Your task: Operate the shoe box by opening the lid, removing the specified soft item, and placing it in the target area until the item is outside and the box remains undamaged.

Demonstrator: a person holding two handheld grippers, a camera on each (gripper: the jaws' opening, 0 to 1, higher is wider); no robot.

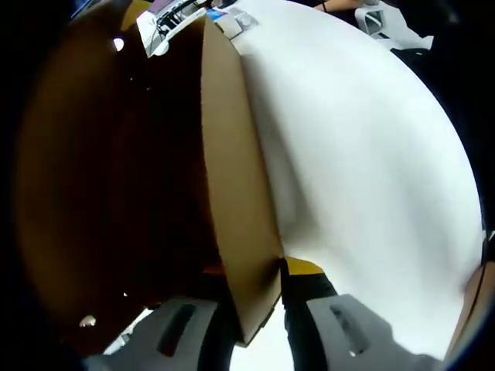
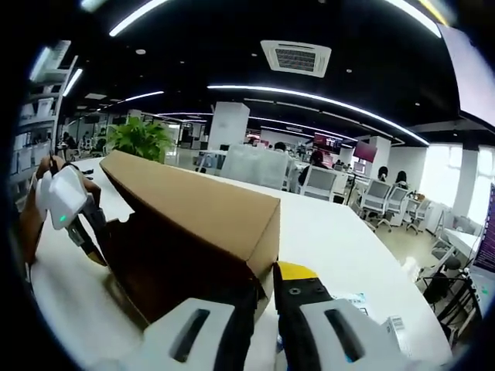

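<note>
Shoe box lid [image 2: 193,205] pinched at both ends, likely to swing it up evenly without tearing the cardboard. Left gripper [image 1: 259,317] closed on a lid corner, edge wedged between the jaws; right gripper [image 2: 263,313] likewise clamped on the near corner. Box [image 1: 116,193] resting on the white desk [image 1: 363,170], interior dark, soft item not discernible. Beside the lid, bare desk, ample room for setting the item down; some papers [image 2: 363,305] near the right corner.

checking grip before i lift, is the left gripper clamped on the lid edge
Yes: in the left gripper view the cardboard lid edge runs down between the two jaws of the left gripper, which close on it.
</note>
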